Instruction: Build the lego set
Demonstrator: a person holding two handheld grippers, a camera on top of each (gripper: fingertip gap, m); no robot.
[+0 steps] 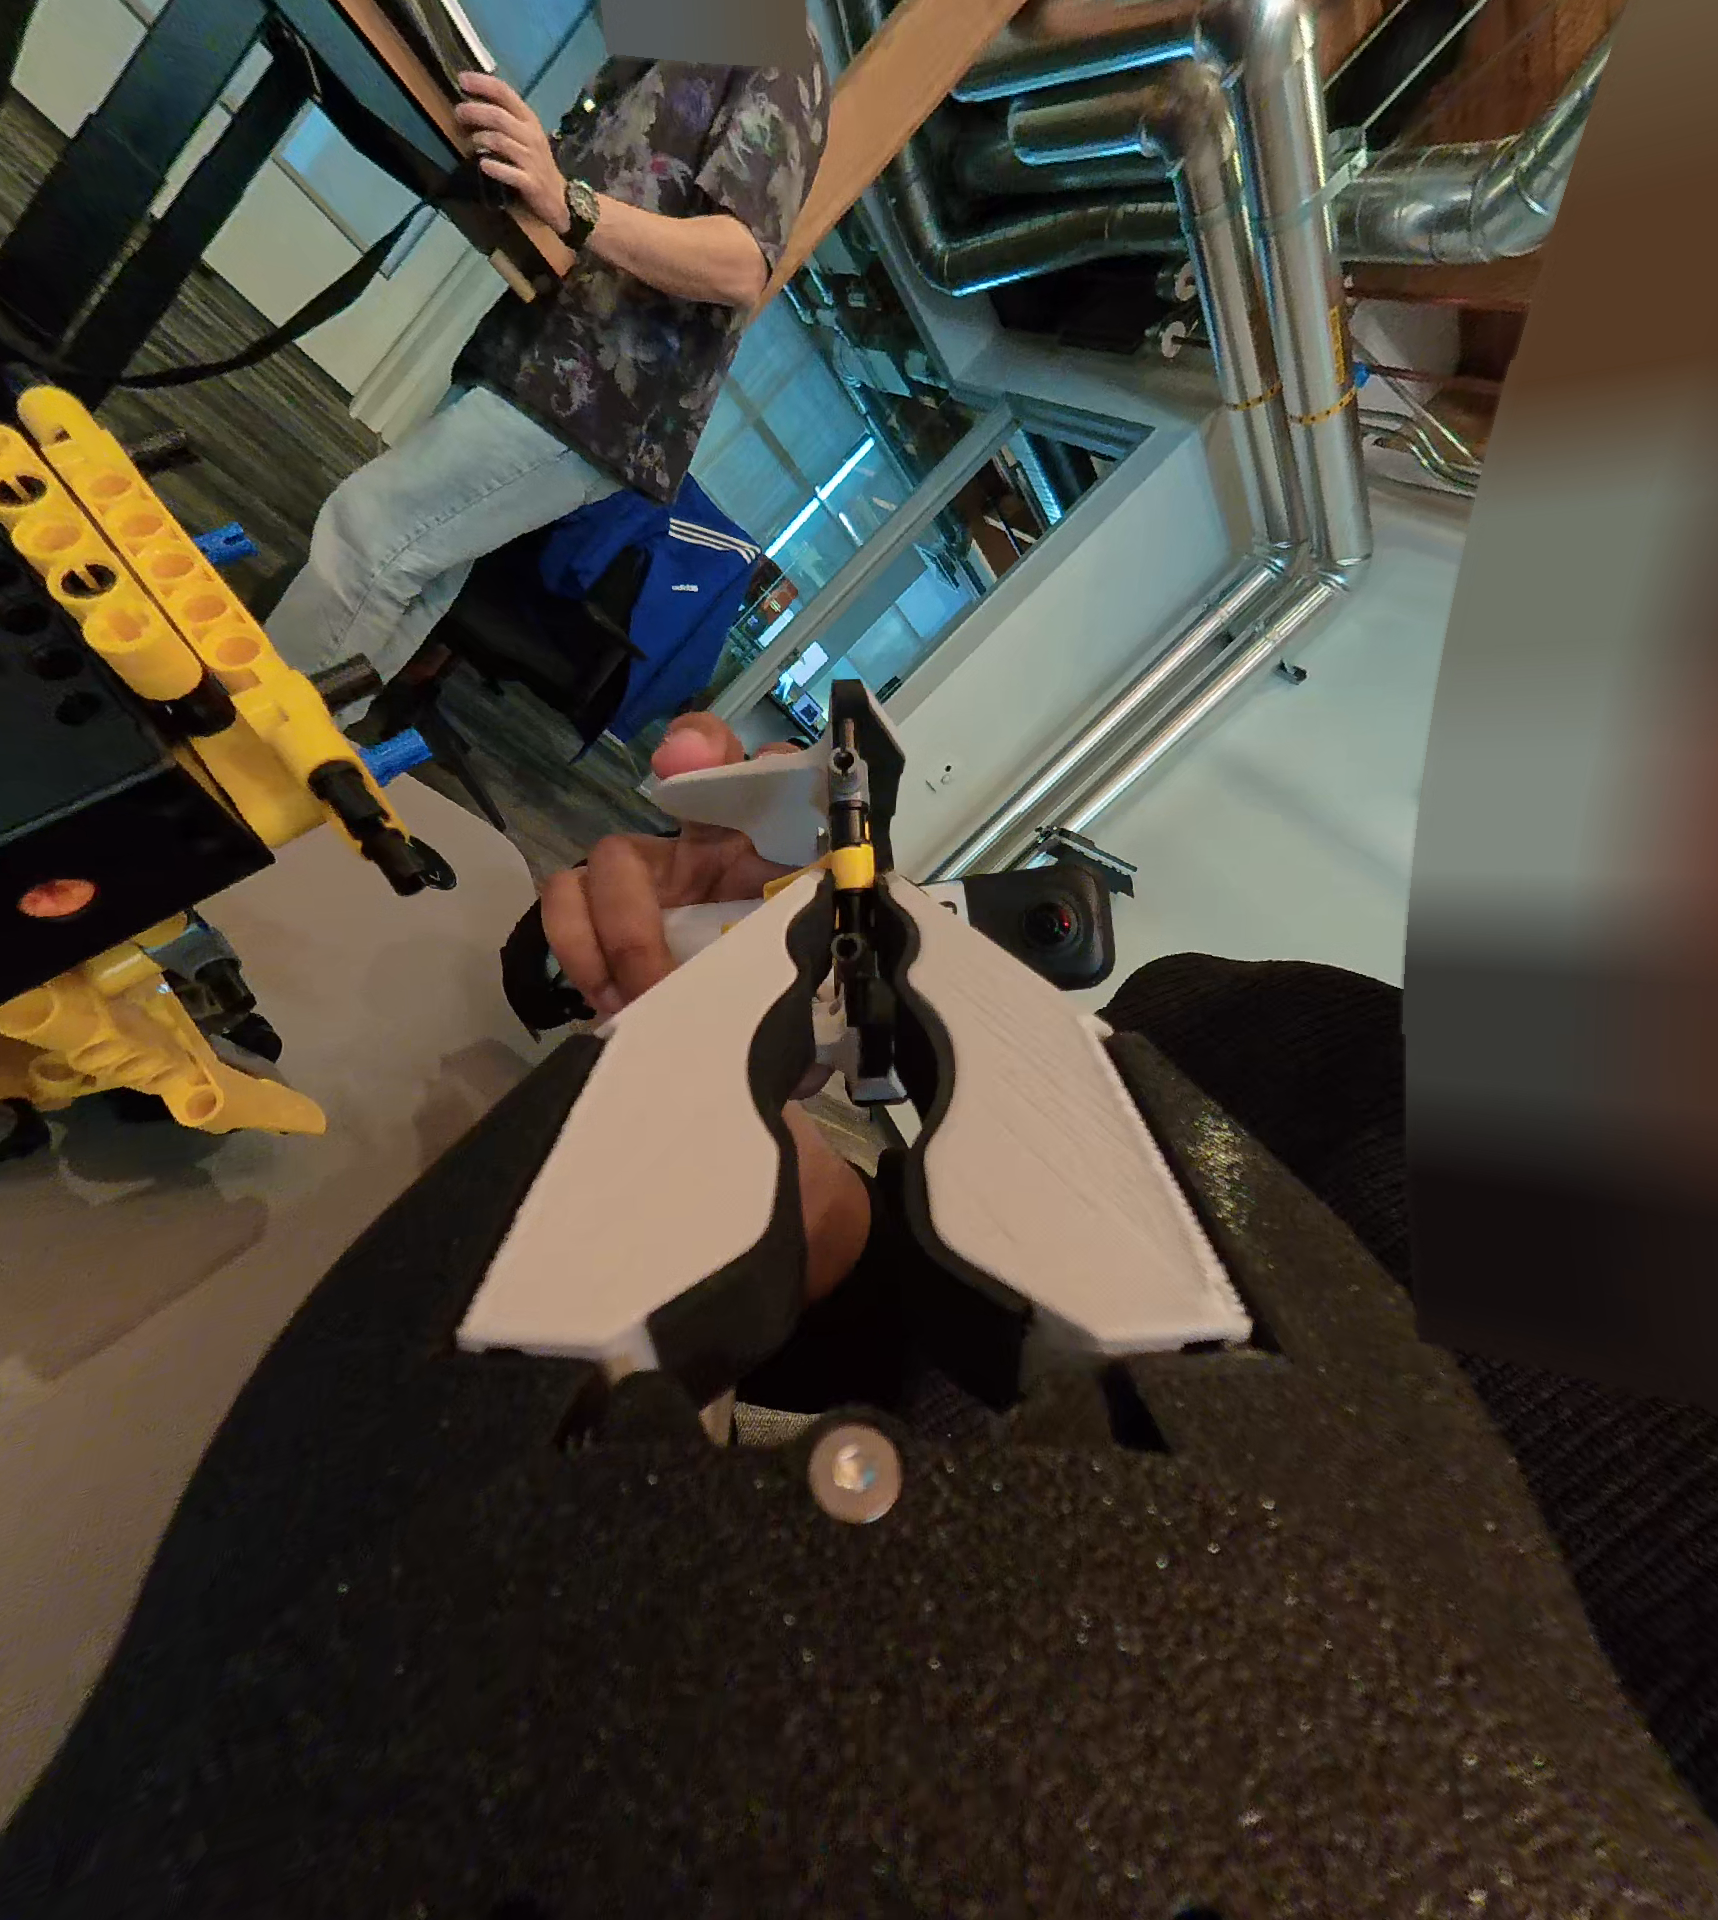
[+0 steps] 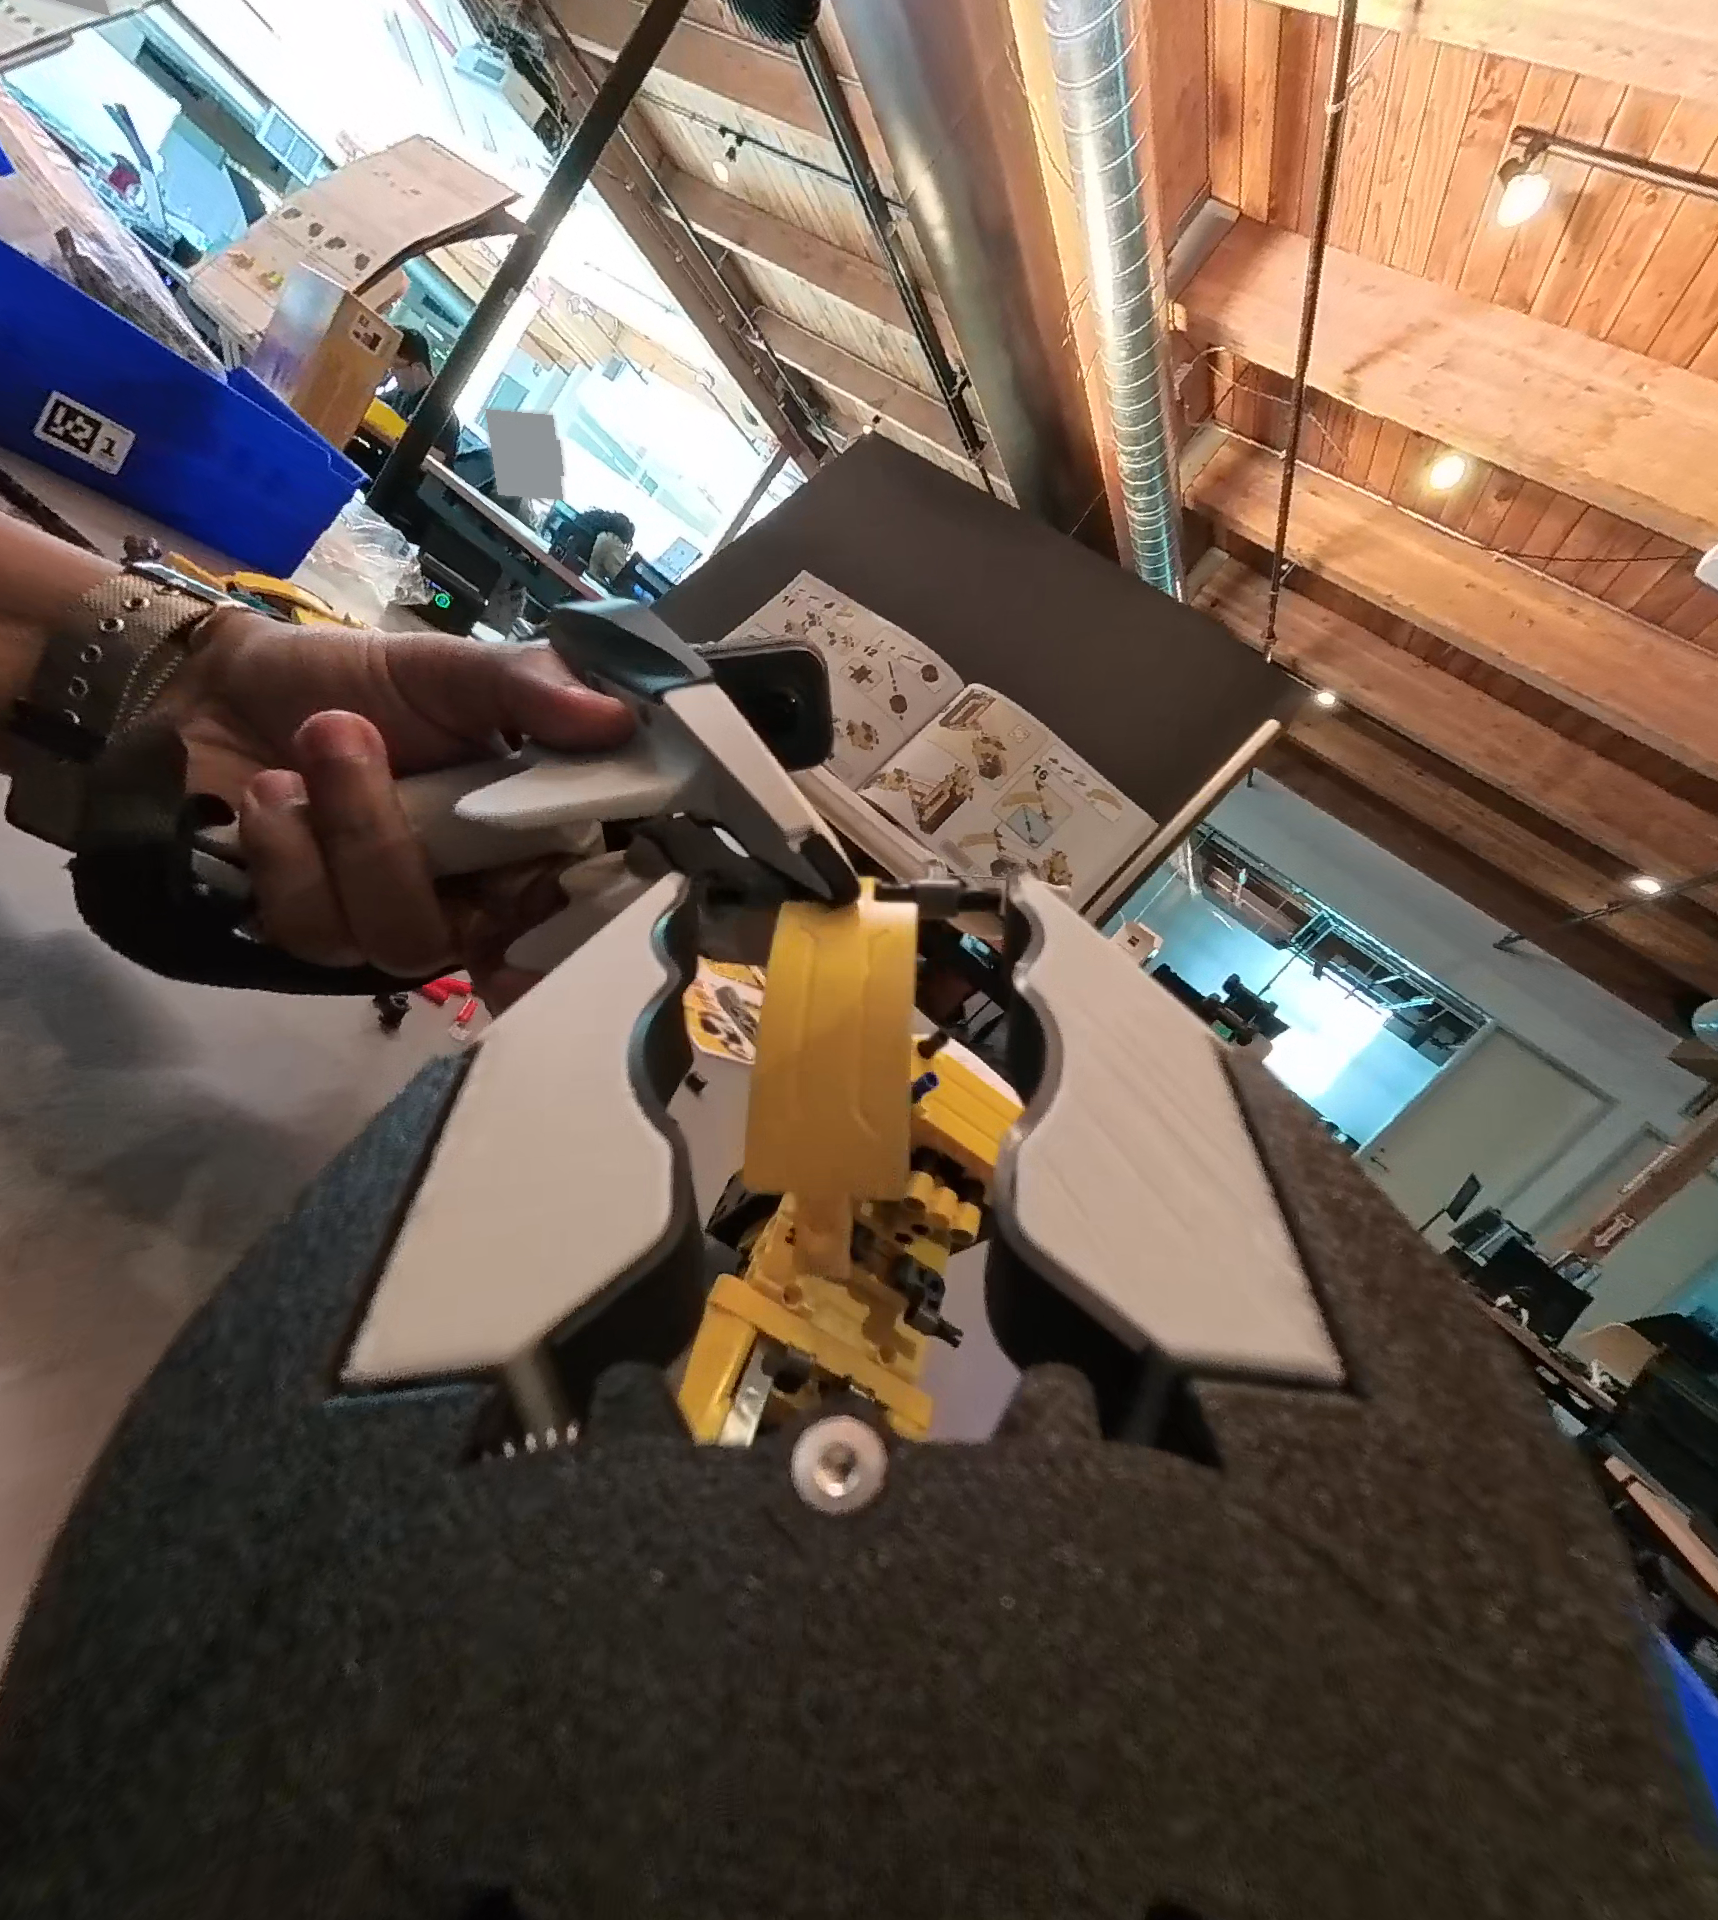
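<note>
The left tool [image 1: 850, 883] is clamped on a thin black-and-yellow rod [image 1: 849, 868]. The right tool [image 2: 839, 899] is apart around a yellow panel [image 2: 829, 1049]. Hold both steady.

Two hand-held grippers [image 1: 850, 883] [image 2: 839, 899], one yellow brick model [image 1: 138, 623], one blue bin [image 2: 107, 364], one instruction booklet [image 2: 959, 758].

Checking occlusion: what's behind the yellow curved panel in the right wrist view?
Behind the yellow curved panel, a yellow-and-black brick model shows at its right and lower edges. The panel covers the rest, so their joint cannot be seen.
</note>
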